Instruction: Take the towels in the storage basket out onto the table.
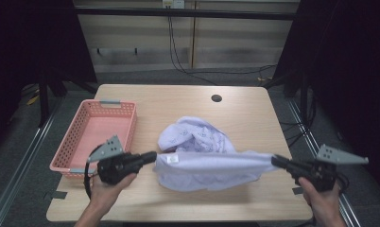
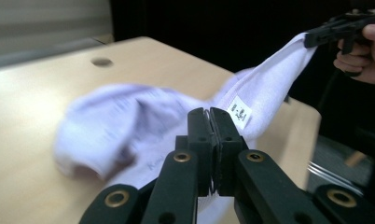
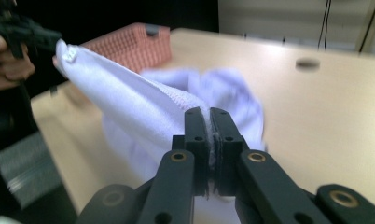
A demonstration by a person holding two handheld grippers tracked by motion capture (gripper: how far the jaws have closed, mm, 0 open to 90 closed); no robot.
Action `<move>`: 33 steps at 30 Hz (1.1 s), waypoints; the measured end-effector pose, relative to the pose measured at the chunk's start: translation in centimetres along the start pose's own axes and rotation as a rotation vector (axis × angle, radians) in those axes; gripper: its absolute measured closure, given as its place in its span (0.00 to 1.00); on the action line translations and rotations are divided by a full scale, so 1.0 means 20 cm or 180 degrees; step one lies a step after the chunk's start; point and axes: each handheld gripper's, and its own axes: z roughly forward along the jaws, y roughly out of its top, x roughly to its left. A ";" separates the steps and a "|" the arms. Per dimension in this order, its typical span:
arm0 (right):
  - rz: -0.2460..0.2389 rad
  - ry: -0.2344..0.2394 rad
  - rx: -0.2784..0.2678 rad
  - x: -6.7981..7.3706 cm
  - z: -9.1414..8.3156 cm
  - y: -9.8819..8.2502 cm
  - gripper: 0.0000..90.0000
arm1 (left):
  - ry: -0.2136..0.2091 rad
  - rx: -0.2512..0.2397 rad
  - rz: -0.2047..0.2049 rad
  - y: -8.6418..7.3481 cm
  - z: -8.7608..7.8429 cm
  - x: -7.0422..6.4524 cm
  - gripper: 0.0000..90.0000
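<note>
Lavender shirt point(image 1: 202, 163) hangs stretched between 2 tongs above the near half of the wooden surface point(image 1: 245, 109), its lower folds and far end bunched on the wood. Left tongs point(image 1: 152, 156) pinch its edge beside a small white label point(image 1: 172, 159), and right tongs point(image 1: 275, 161) pinch the opposite edge. A pink basket point(image 1: 126, 113) sits well apart at the surface's left side.

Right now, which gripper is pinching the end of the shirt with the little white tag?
The left gripper. The small white tag on the pale lilac shirt sits right beside its shut jaws; the right gripper pinches the far, untagged end.
</note>
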 end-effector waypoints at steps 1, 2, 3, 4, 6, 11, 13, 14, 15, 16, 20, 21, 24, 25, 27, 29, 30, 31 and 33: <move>0.0024 0.0022 0.0039 0.02 -0.02 -0.05 0.96 | 0.0000 0.0000 0.0000 0.00 0.00 0.00 0.98; 0.0058 0.0039 0.0071 0.04 -0.05 -0.11 0.96 | -0.0041 0.0045 -0.0005 -0.04 0.00 -0.03 0.98; 0.0075 0.0035 0.0114 0.06 -0.07 -0.15 0.96 | -0.0070 0.0122 -0.0001 -0.08 0.00 -0.06 0.98; 0.0105 0.0058 0.0163 0.08 -0.09 -0.20 0.96 | -0.0173 0.0206 0.0021 -0.15 -0.01 -0.11 0.98; 0.0137 0.0059 0.0261 0.13 -0.14 -0.28 0.96 | -0.0304 0.0152 -0.0017 -0.21 -0.05 -0.18 0.98; 0.0095 0.0107 0.0315 0.31 -0.30 -0.32 0.86 | -0.0643 0.0072 0.0031 -0.26 -0.19 -0.31 0.95; 0.0070 0.0107 0.0301 0.33 -0.32 -0.32 0.77 | -0.0690 0.0060 0.0003 -0.27 -0.20 -0.32 0.82; 0.0047 0.0037 0.0375 0.32 -0.31 -0.32 0.72 | -0.0625 0.0094 -0.0021 -0.28 -0.20 -0.30 0.79; 0.0047 0.0037 0.0375 0.32 -0.31 -0.32 0.72 | -0.0625 0.0094 -0.0021 -0.28 -0.20 -0.30 0.76; 0.0052 0.0021 0.0367 0.29 -0.28 -0.31 0.66 | -0.0612 0.0134 -0.0071 -0.28 -0.18 -0.27 0.75; 0.0054 -0.0024 0.0405 0.22 -0.21 -0.31 0.65 | -0.0468 0.0220 -0.0106 -0.27 -0.14 -0.22 0.72; 0.0091 -0.0030 0.0404 0.19 -0.18 -0.32 0.62 | -0.0443 0.0252 -0.0165 -0.27 -0.12 -0.18 0.72; 0.0090 -0.0057 0.0550 0.12 -0.03 -0.31 0.59 | -0.0311 0.0389 -0.0258 -0.26 -0.01 -0.07 0.73; 0.0033 -0.0006 0.0668 0.06 0.08 -0.30 0.59 | -0.0207 0.0476 -0.0231 -0.26 0.07 0.00 0.74; 0.0018 -0.0045 0.0702 0.03 0.13 -0.28 0.59 | -0.0161 0.0515 -0.0267 -0.25 0.12 0.04 0.74; -0.0029 -0.0038 0.0799 -0.04 0.27 -0.23 0.61 | -0.0023 0.0604 -0.0329 -0.24 0.26 0.13 0.75; -0.0016 -0.0077 0.0827 -0.06 0.32 -0.21 0.63 | 0.0047 0.0654 -0.0337 -0.24 0.31 0.16 0.76; -0.0031 -0.0068 0.0866 -0.09 0.38 -0.20 0.66 | 0.0047 0.0654 -0.0337 -0.24 0.31 0.16 0.77; -0.0044 -0.0071 0.0901 -0.11 0.43 -0.19 0.65 | 0.0112 0.0807 -0.0274 -0.24 0.41 0.18 0.77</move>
